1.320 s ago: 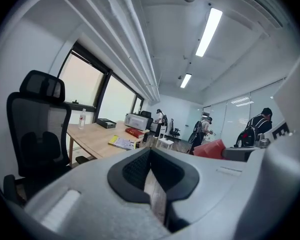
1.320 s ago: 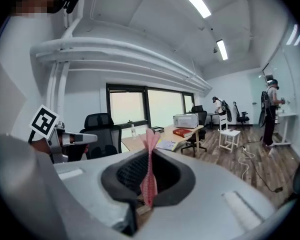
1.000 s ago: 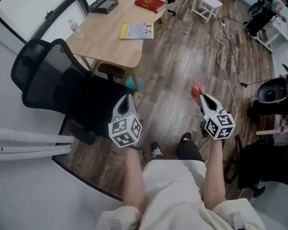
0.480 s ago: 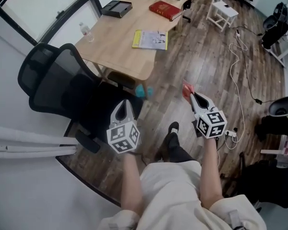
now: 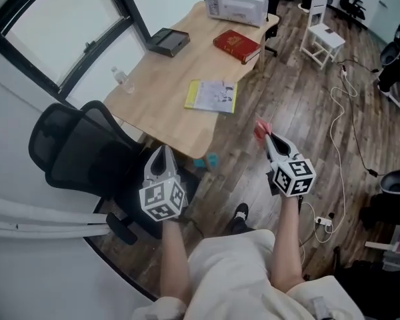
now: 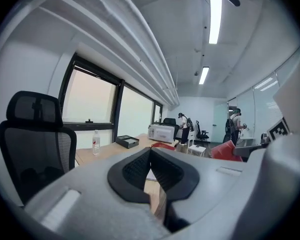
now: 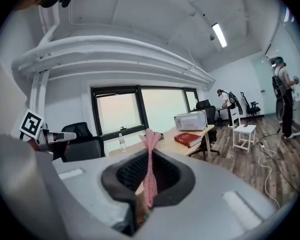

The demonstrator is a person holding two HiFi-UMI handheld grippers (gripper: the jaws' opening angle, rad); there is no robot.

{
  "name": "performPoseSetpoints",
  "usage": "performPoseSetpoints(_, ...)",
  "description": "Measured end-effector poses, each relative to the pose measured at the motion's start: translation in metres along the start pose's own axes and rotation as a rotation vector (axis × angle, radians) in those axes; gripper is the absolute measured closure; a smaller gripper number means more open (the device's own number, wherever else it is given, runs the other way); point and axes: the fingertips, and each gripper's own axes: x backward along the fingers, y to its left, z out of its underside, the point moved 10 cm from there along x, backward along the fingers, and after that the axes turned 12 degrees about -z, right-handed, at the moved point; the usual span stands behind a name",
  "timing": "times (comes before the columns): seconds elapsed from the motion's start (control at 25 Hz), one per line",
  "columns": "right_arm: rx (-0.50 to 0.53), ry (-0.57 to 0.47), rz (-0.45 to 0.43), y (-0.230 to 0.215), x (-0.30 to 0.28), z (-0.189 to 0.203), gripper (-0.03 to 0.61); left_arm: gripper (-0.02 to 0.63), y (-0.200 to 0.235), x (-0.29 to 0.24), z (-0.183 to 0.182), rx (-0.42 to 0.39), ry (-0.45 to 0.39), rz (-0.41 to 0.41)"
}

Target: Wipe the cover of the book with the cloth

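Head view: approach step, by my reading; no wiping has begun. The right gripper [image 5: 267, 139] is clamped on a thin pink-red cloth [image 5: 261, 130], a pinched strip standing up between the pads in the right gripper view. The left gripper [image 5: 162, 149] has its jaws pressed together with nothing between them. A red hardcover book [image 5: 237, 45] lies flat near the far right edge of the light wooden table [image 5: 160, 79], just in front of a grey-white boxy machine [image 5: 236, 5]. It is well apart from both grippers and ahead of the right one. A thin yellow-and-white booklet [image 5: 211, 96] lies nearer, between the grippers and the red book. I take the red one as the target but cannot be sure. Next move calls for carrying the cloth over the table edge and tilting the right gripper down, so that cloth rather than jaw tips meets the cover. The left gripper could steady the book.
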Motion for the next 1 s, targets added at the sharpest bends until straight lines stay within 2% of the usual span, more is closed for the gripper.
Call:
performPoseSetpoints(0.2, 0.002, 0.032, -0.052, -0.047, -0.024, -0.012, 0.563, 0.607, -0.036, -0.046, -0.003, -0.038, 0.018, -0.002)
performPoseSetpoints(0.4, -0.014, 0.052, -0.059, -0.086, -0.041, -0.018, 0.562, 0.607, -0.061, -0.087, 0.003, -0.075, 0.054, -0.007)
performPoseSetpoints(0.76, -0.072, 0.058, -0.051, -0.14, -0.106, -0.025, 0.563, 0.607, -0.063, -0.162, 0.001, -0.151, 0.108, 0.014)
performPoseSetpoints(0.88, -0.107, 0.056, -0.069, -0.149, -0.15, -0.03, 0.563, 0.607, -0.049, -0.203, -0.003, -0.128, 0.13, 0.005)
performPoseSetpoints(1.0, -0.066, 0.095, -0.103, -0.151, -0.196, -0.043, 0.563, 0.607, -0.037, -0.244, -0.015, -0.064, 0.11, 0.015)
